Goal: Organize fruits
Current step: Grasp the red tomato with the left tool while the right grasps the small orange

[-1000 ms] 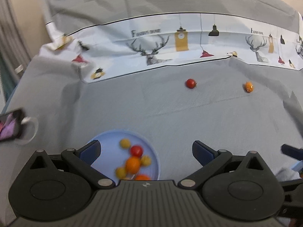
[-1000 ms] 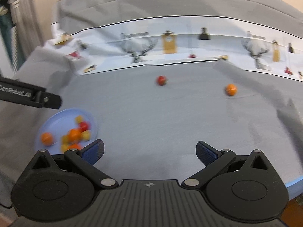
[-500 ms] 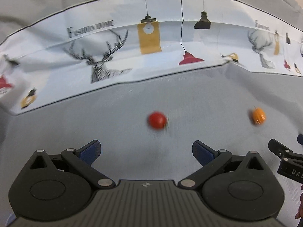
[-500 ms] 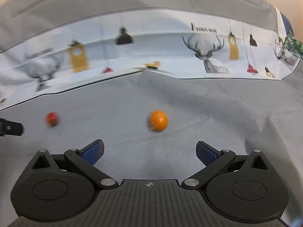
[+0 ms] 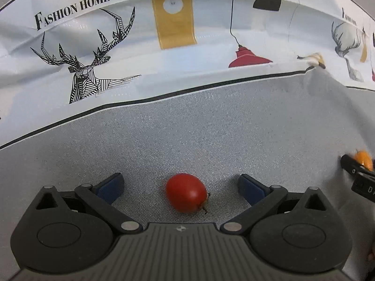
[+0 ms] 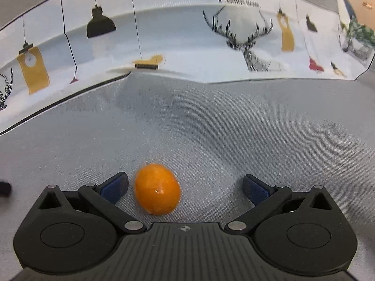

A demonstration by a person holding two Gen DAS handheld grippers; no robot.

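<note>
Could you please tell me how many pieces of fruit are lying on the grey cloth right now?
2. A red tomato lies between the open left gripper fingers; an orange fruit lies inside the open right gripper, nearer its left finger. Others may be out of view.

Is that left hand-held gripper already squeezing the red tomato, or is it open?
Open. The left hand-held gripper has its blue pads spread wide, clear grey cloth showing on both sides of the red tomato.

Place: a home-style tabletop setup
Evidence: grey tablecloth (image 5: 211, 128) with printed "FASHION HOME" deer-and-lamp border (image 5: 98, 53)
</note>
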